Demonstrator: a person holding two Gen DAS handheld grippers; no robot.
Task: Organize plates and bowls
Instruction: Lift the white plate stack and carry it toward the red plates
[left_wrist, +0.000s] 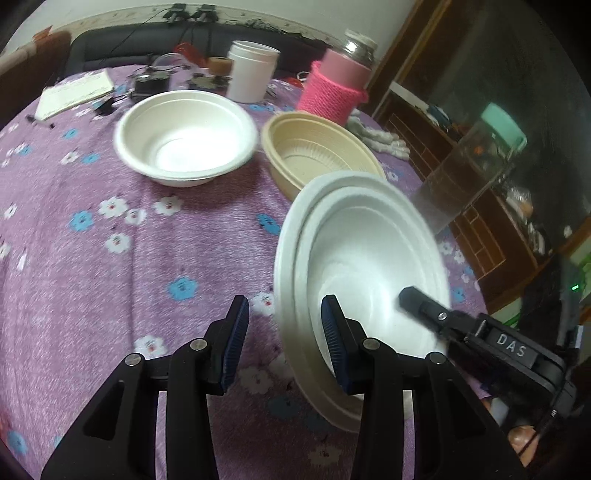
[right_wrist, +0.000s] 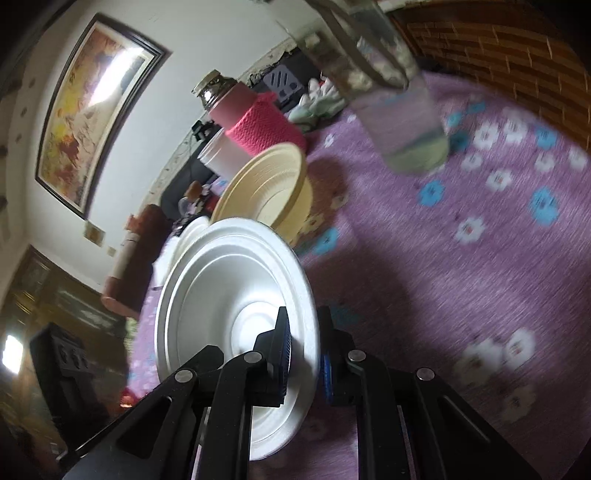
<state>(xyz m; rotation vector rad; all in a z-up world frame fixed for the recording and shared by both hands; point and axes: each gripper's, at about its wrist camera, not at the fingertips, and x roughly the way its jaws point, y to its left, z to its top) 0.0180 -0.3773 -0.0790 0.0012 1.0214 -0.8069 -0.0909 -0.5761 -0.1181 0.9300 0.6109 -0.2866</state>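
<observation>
The right gripper (right_wrist: 301, 354) pinches the rim of a white foam bowl (right_wrist: 236, 295), holding it tilted on edge above the purple flowered tablecloth (left_wrist: 110, 258). The left gripper (left_wrist: 284, 328) hangs spread and empty just beside it. Farther off, a second white bowl (left_wrist: 184, 140) and a beige bowl (left_wrist: 317, 151) sit upright on the cloth. The step looks like carrying; next, the held bowl probably needs levelling and nesting into the white one.

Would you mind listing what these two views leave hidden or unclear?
- Left wrist view: the right gripper shows one finger inside the held white bowl; its other finger is behind the bowl wall.
- Same view: the beige bowl has its near rim covered by the held bowl.
- Right wrist view: the clear bottle is motion-blurred and cut off at the top edge; its contents are unreadable.
</observation>
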